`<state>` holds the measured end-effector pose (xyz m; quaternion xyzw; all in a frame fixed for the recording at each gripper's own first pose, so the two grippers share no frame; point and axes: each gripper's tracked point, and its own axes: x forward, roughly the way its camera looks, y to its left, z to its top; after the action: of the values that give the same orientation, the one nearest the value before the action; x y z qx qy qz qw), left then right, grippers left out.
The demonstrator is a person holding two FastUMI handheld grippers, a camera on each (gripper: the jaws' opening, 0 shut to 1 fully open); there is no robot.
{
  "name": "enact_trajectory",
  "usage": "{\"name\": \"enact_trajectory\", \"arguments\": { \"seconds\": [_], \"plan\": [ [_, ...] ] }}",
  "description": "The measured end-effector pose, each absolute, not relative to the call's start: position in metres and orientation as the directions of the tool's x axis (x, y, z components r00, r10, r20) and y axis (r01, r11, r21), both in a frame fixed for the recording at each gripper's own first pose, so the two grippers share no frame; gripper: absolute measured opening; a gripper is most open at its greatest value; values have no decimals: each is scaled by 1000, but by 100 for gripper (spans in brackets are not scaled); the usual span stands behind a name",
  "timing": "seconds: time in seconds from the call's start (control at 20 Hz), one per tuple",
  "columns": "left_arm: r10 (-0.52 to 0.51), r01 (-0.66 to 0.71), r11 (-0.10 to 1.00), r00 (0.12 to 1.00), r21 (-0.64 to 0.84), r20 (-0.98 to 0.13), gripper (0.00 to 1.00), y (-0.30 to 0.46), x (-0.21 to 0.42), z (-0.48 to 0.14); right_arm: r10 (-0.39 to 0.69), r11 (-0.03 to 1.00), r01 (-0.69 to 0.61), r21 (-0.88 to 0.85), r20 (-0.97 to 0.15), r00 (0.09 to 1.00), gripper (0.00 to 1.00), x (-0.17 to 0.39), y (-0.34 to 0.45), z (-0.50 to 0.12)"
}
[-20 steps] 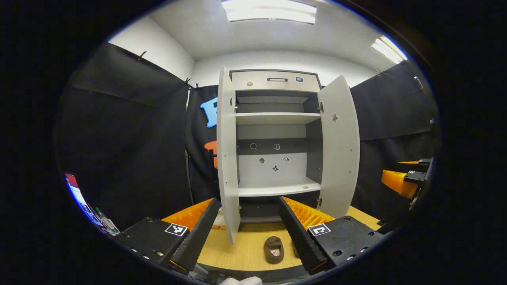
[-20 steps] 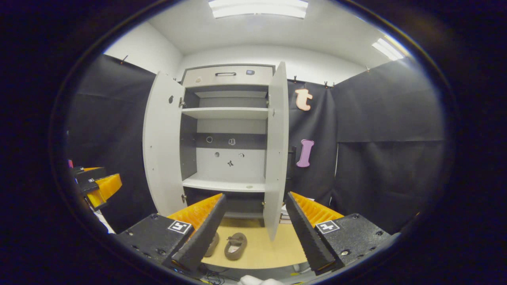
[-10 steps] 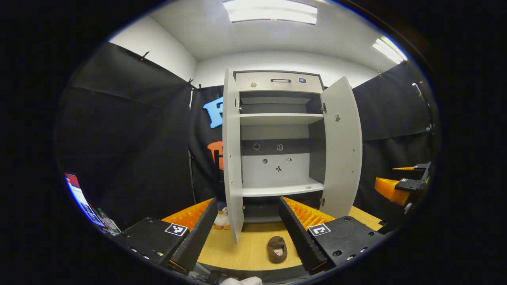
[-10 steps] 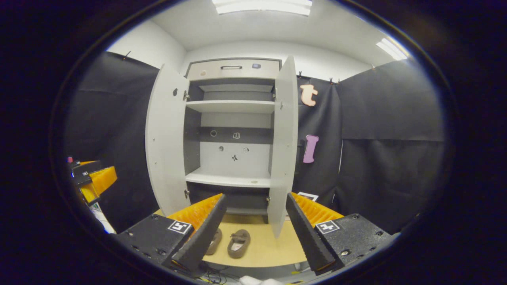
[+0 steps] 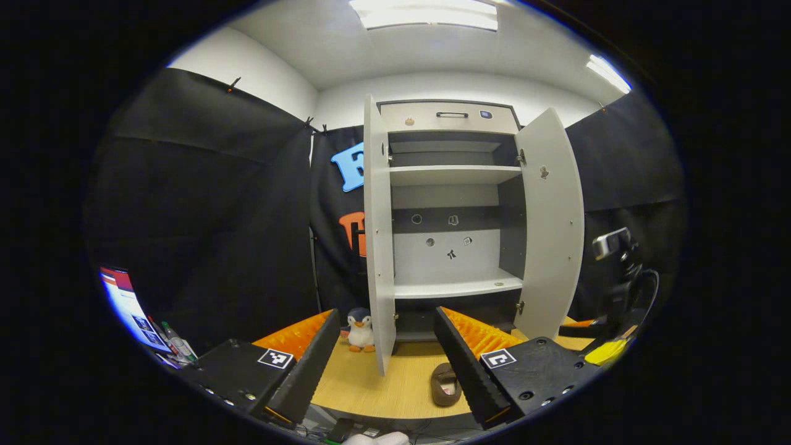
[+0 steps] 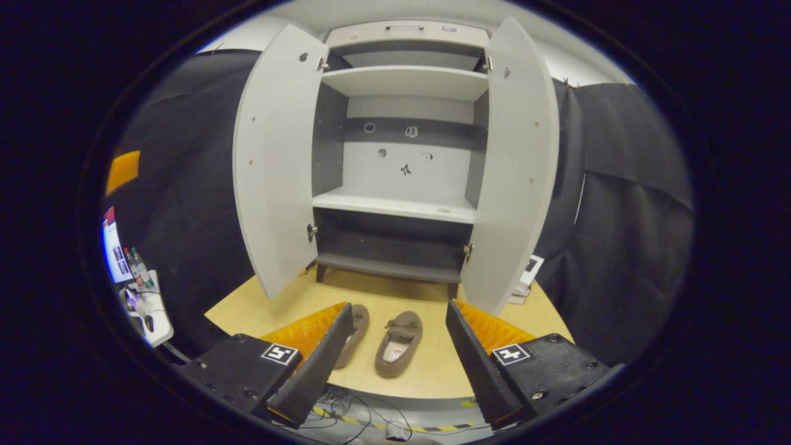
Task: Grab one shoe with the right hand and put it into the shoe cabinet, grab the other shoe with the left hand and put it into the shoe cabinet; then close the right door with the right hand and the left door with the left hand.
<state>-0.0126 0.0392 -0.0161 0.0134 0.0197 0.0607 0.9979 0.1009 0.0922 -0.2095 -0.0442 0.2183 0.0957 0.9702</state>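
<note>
Right gripper view, bottom of frame: right gripper (image 6: 398,352) with fingers spread wide, nothing between them, pitched down toward the table (image 6: 426,371). Just beyond the tips, lower centre: right shoe (image 6: 399,343) lying toe-away on the bare wood, framed by the gap, looks lined up for the first grab. Left shoe (image 6: 356,326) just beside it, partly behind the left finger; touching or not, cannot tell. Further up, centre: shoe cabinet (image 6: 395,204), left door (image 6: 272,179) and right door (image 6: 513,167) both swung wide, so shelves reachable without clipping an edge. Middle shelf (image 6: 395,204) bare, likely drop spot. Nothing stowed yet.

Left gripper view, bottom of frame: left gripper (image 5: 386,358) also parted and empty, held level, likely parked until its turn. Lower centre, past the tips: one brown shoe (image 5: 446,383) on the table, half hidden by the right finger. Further back, lower centre left: penguin toy (image 5: 360,329) by the foot of the left door, off the task path. Centre, farthest: cabinet interior open, doors ajar.
</note>
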Motion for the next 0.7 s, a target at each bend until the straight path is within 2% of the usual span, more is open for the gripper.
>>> {"name": "enact_trajectory", "arguments": {
  "seconds": [0.25,0.55,0.6,0.7],
  "plan": [
    [162,-157,986,984,60,-72,94,45,-8,-24,196,977,-205,59,-626,754,99,130,104,-315],
    [193,-183,978,975,100,-105,96,44,20,-29,200,978,-183,102,-724,661,92,172,115,-397],
    [195,-185,978,975,99,-108,100,41,22,-29,194,979,-169,110,-739,646,91,179,115,-407],
    [198,-188,978,974,96,-109,96,36,25,-30,194,981,-148,129,-758,623,90,191,118,-422]
  ]
}}
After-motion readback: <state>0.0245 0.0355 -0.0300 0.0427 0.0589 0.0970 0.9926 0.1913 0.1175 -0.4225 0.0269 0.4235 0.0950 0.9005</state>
